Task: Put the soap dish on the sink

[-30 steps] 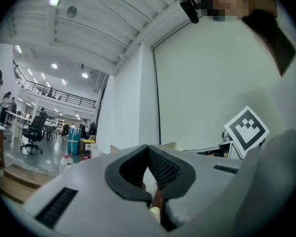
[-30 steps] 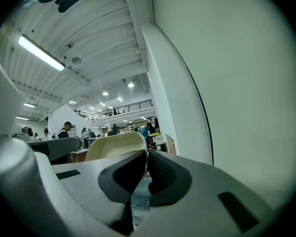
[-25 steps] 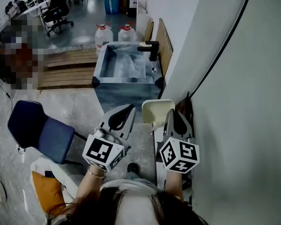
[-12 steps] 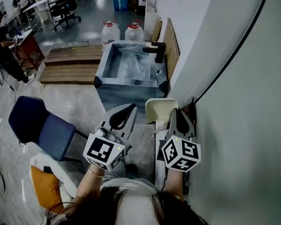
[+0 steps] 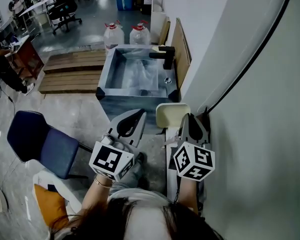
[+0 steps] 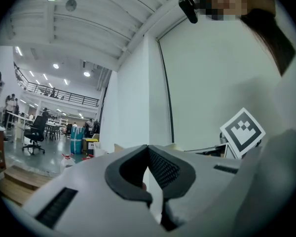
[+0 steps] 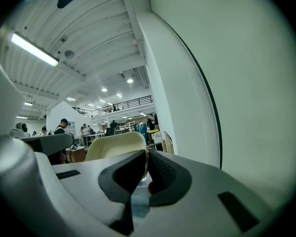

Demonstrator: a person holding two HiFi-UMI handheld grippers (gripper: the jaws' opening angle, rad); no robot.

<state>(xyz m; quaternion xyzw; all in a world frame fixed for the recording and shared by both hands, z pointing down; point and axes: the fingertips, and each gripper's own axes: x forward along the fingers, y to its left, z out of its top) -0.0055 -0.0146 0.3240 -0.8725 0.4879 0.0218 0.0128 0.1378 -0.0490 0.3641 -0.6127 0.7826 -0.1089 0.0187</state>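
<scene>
Firmly, right gripper (image 5: 187, 117) jaws clench the smooth cream soap dish (image 5: 170, 114); left gripper (image 5: 140, 115) jaws closed, empty.

White wall (image 5: 250, 84), grey floor (image 5: 75, 114), blue chair (image 5: 37, 141)

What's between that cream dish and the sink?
Nothing stands between them. In the head view the soap dish, held by the right gripper, hangs just before the sink and its front wall.

Blue chair (image 5: 37, 143), wooden pallet (image 5: 72, 70), water jugs (image 5: 114, 34), black wall cable (image 5: 250, 59)
</scene>
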